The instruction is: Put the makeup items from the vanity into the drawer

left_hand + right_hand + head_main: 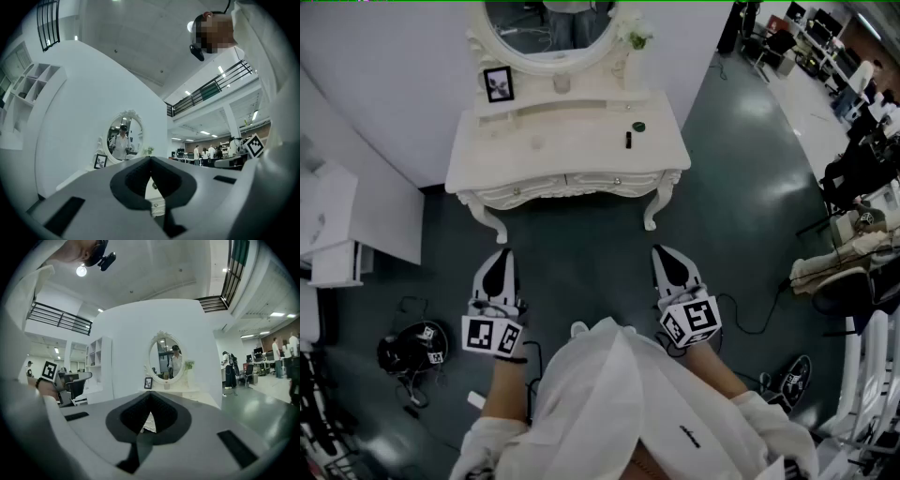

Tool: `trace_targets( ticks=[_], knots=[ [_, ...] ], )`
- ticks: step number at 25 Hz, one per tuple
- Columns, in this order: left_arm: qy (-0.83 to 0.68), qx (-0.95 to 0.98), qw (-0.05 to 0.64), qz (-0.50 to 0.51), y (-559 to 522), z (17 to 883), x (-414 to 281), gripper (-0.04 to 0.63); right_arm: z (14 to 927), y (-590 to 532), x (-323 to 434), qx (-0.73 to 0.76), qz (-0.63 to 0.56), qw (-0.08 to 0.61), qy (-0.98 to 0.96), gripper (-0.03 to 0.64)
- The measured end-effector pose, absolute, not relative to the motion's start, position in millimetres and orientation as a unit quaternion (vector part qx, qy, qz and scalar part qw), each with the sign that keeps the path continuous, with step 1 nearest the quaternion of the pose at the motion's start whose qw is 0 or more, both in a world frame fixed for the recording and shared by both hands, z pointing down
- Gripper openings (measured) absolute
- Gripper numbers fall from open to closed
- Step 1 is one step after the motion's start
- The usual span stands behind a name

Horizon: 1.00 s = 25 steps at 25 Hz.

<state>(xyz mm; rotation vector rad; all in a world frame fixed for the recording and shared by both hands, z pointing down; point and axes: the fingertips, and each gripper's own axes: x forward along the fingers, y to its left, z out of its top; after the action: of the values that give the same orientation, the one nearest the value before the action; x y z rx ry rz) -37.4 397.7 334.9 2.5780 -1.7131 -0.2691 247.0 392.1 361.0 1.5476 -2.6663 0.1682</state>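
- Two grippers near, well short of the vanity (553, 141): left gripper (500, 258) and right gripper (671, 255), tips aimed far.
- Left gripper: jaws together, nothing between them. Right gripper: same.
- Makeup sits on the right of the vanity top: green pot (638, 126), with a black tube (629, 140) just near-left of it, not touching.
- Drawers (609, 180) in the vanity front are closed.
- Photo frame (498, 83) stands far left, below the mirror (548, 23).

This is a big open office hall with a mock bedroom corner, where a white vanity (572, 141) stands against a free-standing partition wall (126, 343). Desks (811, 37), floor cables (411, 305) and a mezzanine railing (211, 86) surround it.
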Motion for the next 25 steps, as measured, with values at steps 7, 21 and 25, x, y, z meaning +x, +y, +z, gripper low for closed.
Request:
trace_targets(
  ticks=[7,21,25],
  knots=[
    [-0.544,0.835,0.004,-0.080,400.2,332.3,-37.8,0.023,364.1,393.8,236.5,0.499,0.056,0.030,-0.864,0.017],
    [-0.530,0.845,0.006,-0.063,387.9,351.3,-49.6,0.333,366.5,393.7,202.4,0.499,0.046,0.040,-0.864,0.018],
    [-0.530,0.846,0.004,-0.057,387.2,358.2,-61.7,0.360,370.4,392.7,184.2,0.498,0.041,0.044,-0.865,0.018]
  ],
)
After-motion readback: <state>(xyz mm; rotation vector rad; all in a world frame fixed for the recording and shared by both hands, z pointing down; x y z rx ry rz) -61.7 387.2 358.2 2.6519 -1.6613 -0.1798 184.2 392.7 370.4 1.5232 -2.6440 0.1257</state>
